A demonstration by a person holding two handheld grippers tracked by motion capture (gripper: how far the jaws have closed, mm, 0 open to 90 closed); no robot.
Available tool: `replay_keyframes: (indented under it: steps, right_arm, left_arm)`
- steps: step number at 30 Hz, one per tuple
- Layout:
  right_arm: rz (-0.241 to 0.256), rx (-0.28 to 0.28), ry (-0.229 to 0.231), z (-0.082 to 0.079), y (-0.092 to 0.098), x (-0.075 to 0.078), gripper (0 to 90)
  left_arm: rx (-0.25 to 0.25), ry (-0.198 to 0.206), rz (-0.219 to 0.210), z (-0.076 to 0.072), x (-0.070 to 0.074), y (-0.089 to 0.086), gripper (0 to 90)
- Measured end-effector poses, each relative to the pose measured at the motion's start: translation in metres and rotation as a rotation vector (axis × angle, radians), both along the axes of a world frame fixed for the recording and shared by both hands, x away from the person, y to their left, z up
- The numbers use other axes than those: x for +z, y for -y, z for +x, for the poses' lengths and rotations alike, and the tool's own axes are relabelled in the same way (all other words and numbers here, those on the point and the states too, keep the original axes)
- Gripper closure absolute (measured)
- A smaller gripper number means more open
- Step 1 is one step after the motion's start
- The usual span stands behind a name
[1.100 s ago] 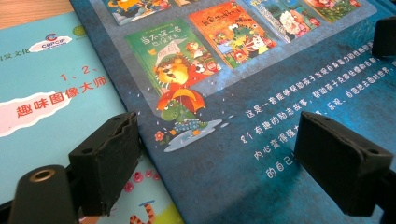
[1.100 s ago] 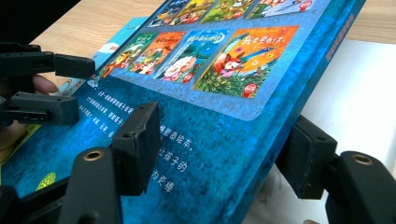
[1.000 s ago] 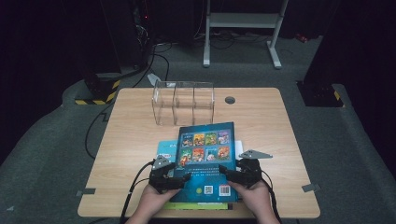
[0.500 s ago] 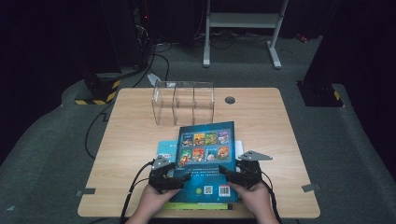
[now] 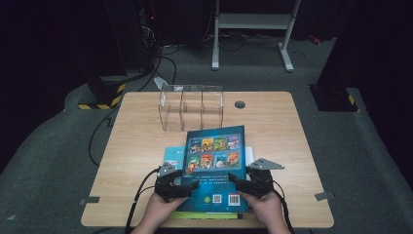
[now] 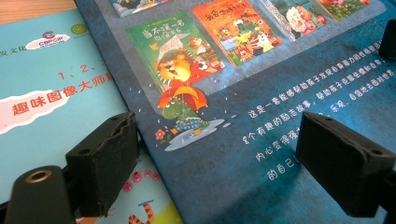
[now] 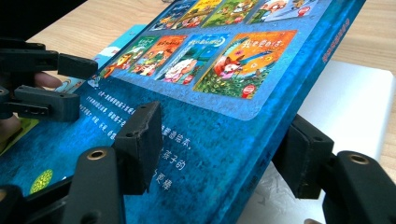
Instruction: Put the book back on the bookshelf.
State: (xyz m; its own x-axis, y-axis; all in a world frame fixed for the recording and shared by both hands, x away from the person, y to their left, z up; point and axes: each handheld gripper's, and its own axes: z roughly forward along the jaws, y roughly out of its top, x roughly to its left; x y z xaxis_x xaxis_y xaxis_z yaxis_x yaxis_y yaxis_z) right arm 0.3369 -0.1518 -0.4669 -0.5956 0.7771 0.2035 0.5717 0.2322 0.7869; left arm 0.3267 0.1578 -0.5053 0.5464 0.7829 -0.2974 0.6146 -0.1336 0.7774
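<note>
1. Book [image 5: 214,163] lies at the bench's [image 5: 272,126] near middle, on top of other books [image 5: 173,156].
2. Divided clear box [image 5: 191,107] stands behind it.
3. Left tool [image 5: 189,185] and right tool [image 5: 237,183] flank its near edge.

Both handheld units are done up in matte black from end to end. On the left gripper [image 5: 187,185], blocky rectangular fingers [image 6: 105,161] are seen, with a rough, slightly chewed-up foam-like face and small round holes sunk into the top edge. A brass-coloured insert is set into the rounded black arm behind them. Same build on the right gripper [image 5: 235,181]: chunky black fingers [image 7: 140,144] with little recessed holes, and a brassy ringed hole on each arm. A grey three-cornered plate [image 5: 264,164] is carried on top of the right one. Thin black cables are trailed back from both units. Bare hands and forearms, no sleeves seen.
</note>
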Motion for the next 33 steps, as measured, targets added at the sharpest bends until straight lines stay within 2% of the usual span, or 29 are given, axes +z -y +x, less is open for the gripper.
replay_keyframes:
  steps: [9, 11, 17, 33]
  right_arm:
    - [-0.003, 0.006, 0.038, -0.003, -0.001, 0.003, 37.9]
    - [-0.009, 0.013, 0.059, -0.004, -0.001, 0.004, 37.9]
    - [-0.014, 0.025, 0.079, -0.007, -0.003, 0.006, 38.0]
    - [-0.023, 0.045, 0.173, -0.014, -0.006, 0.013, 39.2]
  left_arm:
    - [0.005, -0.017, -0.034, 0.001, 0.000, -0.003, 11.5]
    - [-0.003, -0.022, -0.042, 0.001, 0.000, -0.003, 9.9]
    - [-0.012, -0.029, -0.052, 0.001, 0.000, -0.004, 7.0]
    - [-0.034, -0.065, -0.134, 0.005, -0.002, -0.011, 3.6]
